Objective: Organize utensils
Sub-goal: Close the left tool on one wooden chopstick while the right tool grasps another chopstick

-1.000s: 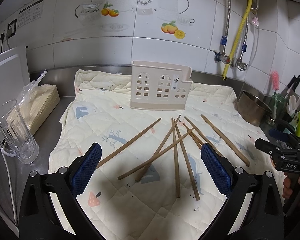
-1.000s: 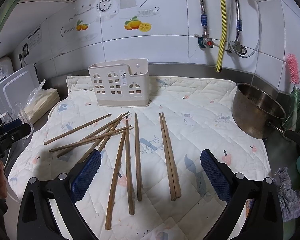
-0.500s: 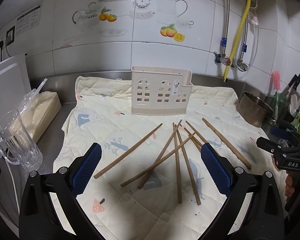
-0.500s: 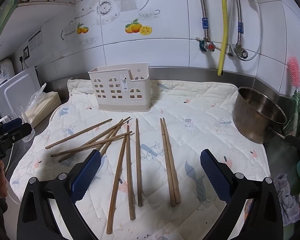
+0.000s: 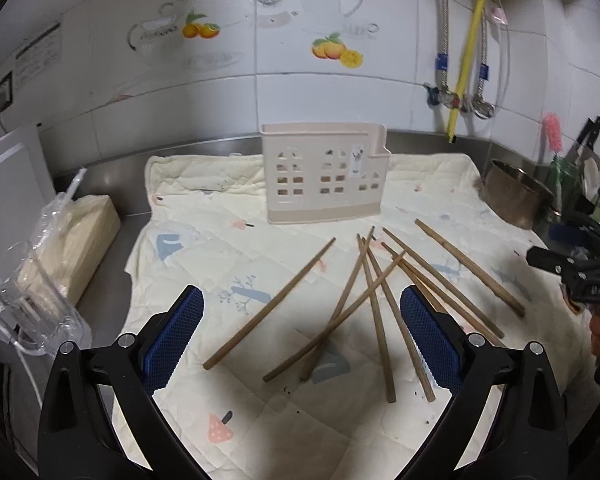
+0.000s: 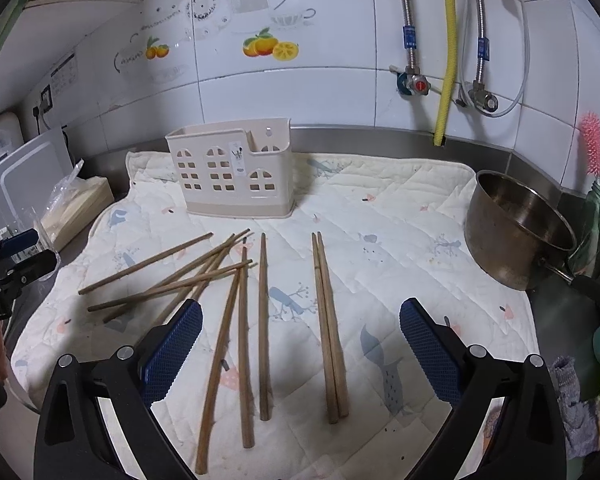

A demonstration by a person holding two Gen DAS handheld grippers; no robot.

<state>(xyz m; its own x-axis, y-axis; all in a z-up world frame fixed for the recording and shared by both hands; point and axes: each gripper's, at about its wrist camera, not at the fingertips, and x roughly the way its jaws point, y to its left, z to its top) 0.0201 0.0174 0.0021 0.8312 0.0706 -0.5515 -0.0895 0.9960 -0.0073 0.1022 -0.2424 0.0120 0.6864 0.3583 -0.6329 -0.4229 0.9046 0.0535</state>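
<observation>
We see our left gripper spread wide with nothing between its blue pads. The wooden chopsticks lie scattered on the quilted mat just ahead of it. One single stick runs diagonally through the gap between the fingers, apart from both pads. The crossed heap sits nearer the right pad, and a few sticks pass behind that pad. Straight ahead, beyond the sticks, the beige utensil holder stands upright on the mat. Off to the left of this gripper a glass mug stands on the steel counter.

Our right gripper is likewise wide apart and holds nothing. A pair of chopsticks lies side by side and touching within its gap, nearer the middle than the right pad. Three more sticks lie just inside the left pad. The crossed pile spreads ahead and to the left. The holder stands ahead, left of centre. A metal pot sits ahead to the right, at the mat's edge.
</observation>
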